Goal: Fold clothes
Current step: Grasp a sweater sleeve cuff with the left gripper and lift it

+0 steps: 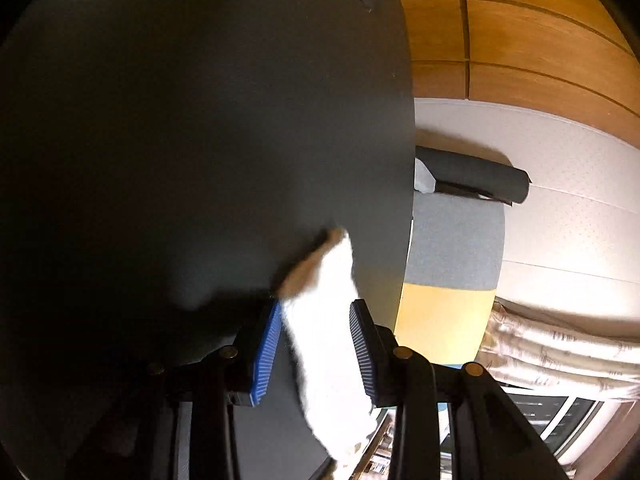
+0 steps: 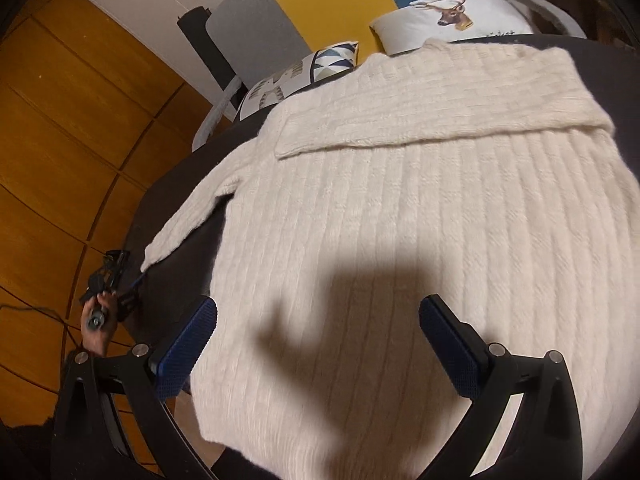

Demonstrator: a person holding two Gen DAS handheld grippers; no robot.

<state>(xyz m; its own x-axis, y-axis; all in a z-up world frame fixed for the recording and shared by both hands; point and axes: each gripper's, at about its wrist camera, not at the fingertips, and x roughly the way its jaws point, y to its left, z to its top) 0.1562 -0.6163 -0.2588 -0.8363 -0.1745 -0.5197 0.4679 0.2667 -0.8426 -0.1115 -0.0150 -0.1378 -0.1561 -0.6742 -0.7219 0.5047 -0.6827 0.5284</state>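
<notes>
Right: sweater (image 2: 420, 220) lies flat on the dark table (image 2: 168, 208) – thick, soft knit, floppy, so grab at cuffs or hem. Left tongs (image 1: 316, 348) parted around the sleeve cuff (image 1: 324, 320), not pinching; right tongs (image 2: 316, 340) wide apart, empty, over the body. Pillows (image 2: 448, 16) beyond – nothing blocking.

The cream sweater (image 2: 420, 220) is thick ribbed knit wool, fuzzy and matt, lying on a smooth matt black tabletop (image 1: 180, 140), beside glossy wooden floor panels (image 2: 60, 140) and claw pads (image 2: 450, 346) of ridged blue rubber.
</notes>
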